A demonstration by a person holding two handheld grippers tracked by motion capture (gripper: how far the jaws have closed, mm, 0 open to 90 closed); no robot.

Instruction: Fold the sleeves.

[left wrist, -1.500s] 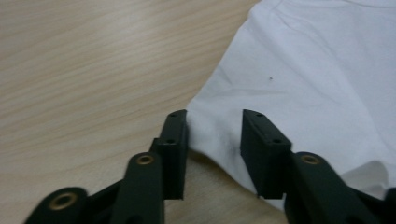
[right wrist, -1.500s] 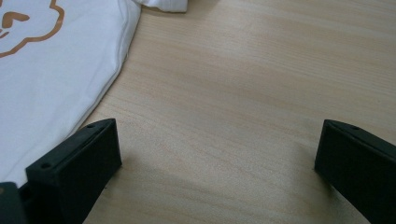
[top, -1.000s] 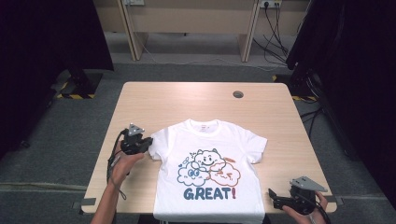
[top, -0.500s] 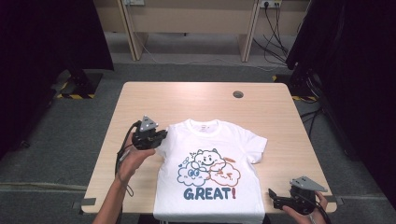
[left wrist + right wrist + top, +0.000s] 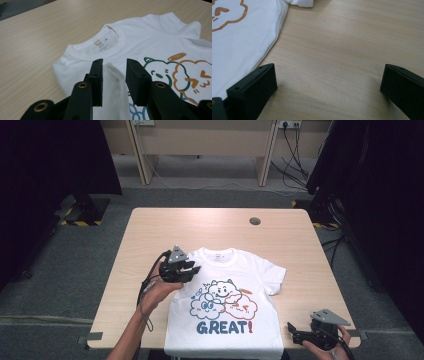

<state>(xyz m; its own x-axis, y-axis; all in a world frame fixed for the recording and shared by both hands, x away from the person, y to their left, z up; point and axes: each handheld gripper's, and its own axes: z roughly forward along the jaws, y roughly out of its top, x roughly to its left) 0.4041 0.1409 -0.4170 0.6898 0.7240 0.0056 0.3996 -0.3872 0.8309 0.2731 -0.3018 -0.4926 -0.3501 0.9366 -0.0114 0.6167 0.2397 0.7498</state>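
High view: white short-sleeved cotton T-shirt (image 5: 227,305) with a cartoon cloud print and the word GREAT, spread flat, front up, on a pale wooden rectangular table (image 5: 150,235), collar toward the far edge, hem at the near edge. Left sleeve folded in over the chest. Left gripper (image 5: 192,268), black with a grey three-cornered plate on top, held in a hand above the shirt's left shoulder area, just beside the collar, jaws pointing toward the print. Right gripper (image 5: 291,332), also black with a grey plate, low at the table's near right corner, just beside the shirt's right hem edge, jaws pointing toward the cloth. Small dark round disc (image 5: 255,221) set in the tabletop near the far edge, well apart from the shirt.

Left gripper view: two black jaws parted a little, having just been opening. Folded sleeve ridge between them, lying loose, pads not pressing on it. Collar with a small tan label (image 5: 98,42) just beyond the jaw tips; orange and green print to the right.

Right gripper view: jaws spread wide over bare wood, gripping nothing. White shirt edge just beside the left-hand jaw; touching or not, unclear.
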